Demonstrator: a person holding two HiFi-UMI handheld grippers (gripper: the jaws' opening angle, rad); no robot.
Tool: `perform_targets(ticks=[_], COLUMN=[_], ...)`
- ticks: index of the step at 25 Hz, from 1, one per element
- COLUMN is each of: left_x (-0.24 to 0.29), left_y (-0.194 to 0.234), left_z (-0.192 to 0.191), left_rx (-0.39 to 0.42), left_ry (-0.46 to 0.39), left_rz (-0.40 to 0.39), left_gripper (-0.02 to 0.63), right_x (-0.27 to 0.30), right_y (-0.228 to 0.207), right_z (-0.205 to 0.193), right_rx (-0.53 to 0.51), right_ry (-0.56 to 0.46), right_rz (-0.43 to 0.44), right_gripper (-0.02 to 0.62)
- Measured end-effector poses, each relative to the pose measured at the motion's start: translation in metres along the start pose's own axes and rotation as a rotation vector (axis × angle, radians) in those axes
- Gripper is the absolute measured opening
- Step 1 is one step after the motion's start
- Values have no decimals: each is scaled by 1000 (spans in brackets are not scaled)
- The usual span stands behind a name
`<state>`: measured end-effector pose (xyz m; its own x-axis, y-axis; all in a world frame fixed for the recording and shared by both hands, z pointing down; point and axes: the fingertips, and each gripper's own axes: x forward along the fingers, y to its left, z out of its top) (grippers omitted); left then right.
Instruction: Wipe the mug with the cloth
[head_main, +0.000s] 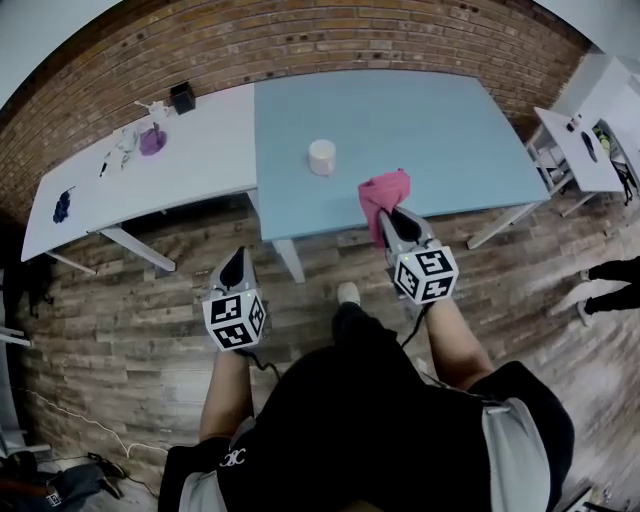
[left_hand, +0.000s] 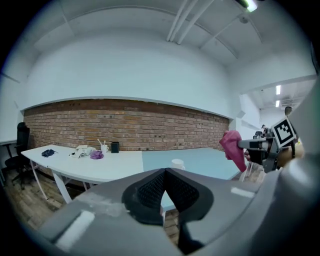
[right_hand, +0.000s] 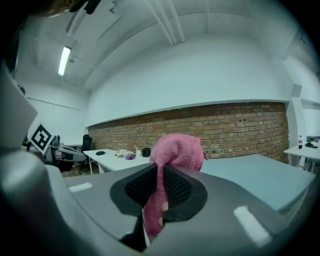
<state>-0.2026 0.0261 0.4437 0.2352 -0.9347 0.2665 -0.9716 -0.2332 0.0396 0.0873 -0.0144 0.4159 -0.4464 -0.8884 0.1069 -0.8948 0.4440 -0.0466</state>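
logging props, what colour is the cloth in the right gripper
Pink cloth, clearest in the right gripper view.

L claw (left_hand: 164, 170) jaws together, empty; mug (left_hand: 177, 163) on table (left_hand: 212, 162) beyond.

Open-plan office or studio workspace. Indicators: long brick wall (head_main: 300, 30), white bench (head_main: 200, 150) beside pale blue bench (head_main: 400, 130), wood-plank floor (head_main: 130, 330), black office chair (left_hand: 21, 135), ceiling tube light (right_hand: 64, 60), exposed ceiling pipes (right_hand: 167, 20).

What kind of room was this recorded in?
Likely an office or studio workspace: a white table and a blue table by a brick wall, plus an office chair.
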Motion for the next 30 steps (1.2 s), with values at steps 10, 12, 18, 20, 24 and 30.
perform_targets(ticks=[10,12,18,20,24,30], left_x=[137,154,184,192,207,228], left_y=[-24,-27,-32,-31,-29,-30], left_z=[12,10,4,1,-5,-15], left_rx=[1,20,-7,-11,-9,13], left_ry=[108,142,193,210,244,291], left_rz=[-18,-22,19,25,31,3], left_gripper=[8,8,8,8,8,8], right_x=[112,129,178,194,218,227], right_y=[-78,-83,-98,-100,-95,-87], right_z=[-23,-28,-63,-82,-116,-166], right_rx=[14,27,30,8,-31,18], right_ry=[127,163,301,372,473,615], right_rz=[125,173,277,290,336,331], right_gripper=[46,46,46,46,46,46])
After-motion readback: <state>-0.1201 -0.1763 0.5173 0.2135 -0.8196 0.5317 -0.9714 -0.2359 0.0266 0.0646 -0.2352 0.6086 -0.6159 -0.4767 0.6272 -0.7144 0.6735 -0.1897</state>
